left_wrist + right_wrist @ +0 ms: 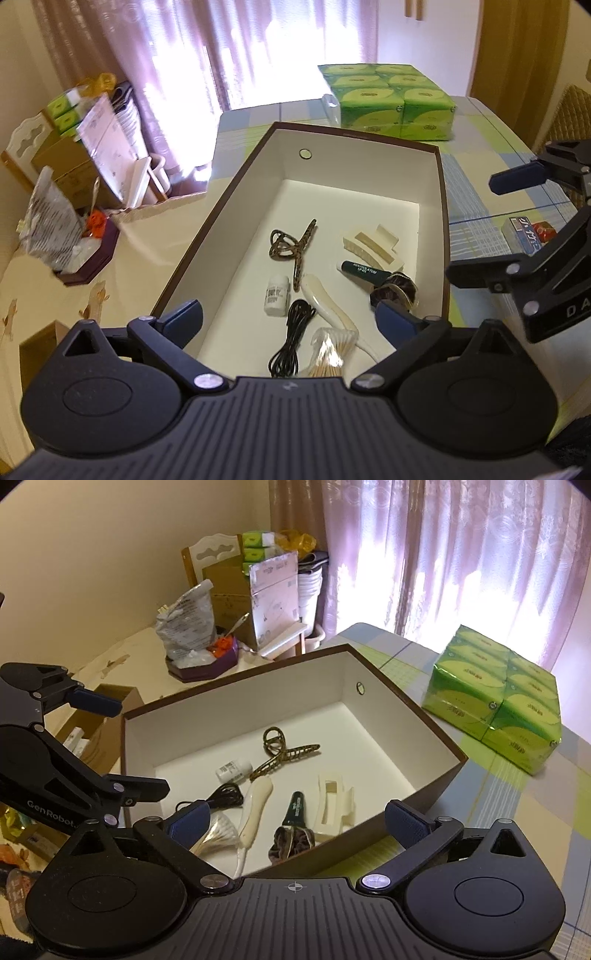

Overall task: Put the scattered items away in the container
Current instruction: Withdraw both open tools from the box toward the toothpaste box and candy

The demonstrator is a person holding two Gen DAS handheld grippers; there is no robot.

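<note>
Brown box (445, 206), white inside, sits open on the checked tablecloth (476, 229). In it: leopard claw clip (295, 251), cream claw clip (373, 247), green tube (364, 272), small white bottle (276, 295), black cable (293, 339), cotton swabs (328, 350), cream handle (255, 808), brown scrunchie (291, 842). Left gripper (291, 317) hovers over the box's near end, fingers spread, holding nothing. Right gripper (299, 819) likewise, fingers spread and empty. Green tissue pack (498, 698) beyond the box; small blue packet (524, 234) on the cloth beside it.

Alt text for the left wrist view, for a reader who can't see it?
The open, empty left gripper hovers over a brown box holding hair clips, a tube, a small bottle, a black cord and cotton swabs. The right gripper, also open, is at the right; green tissue packs sit behind.
</note>
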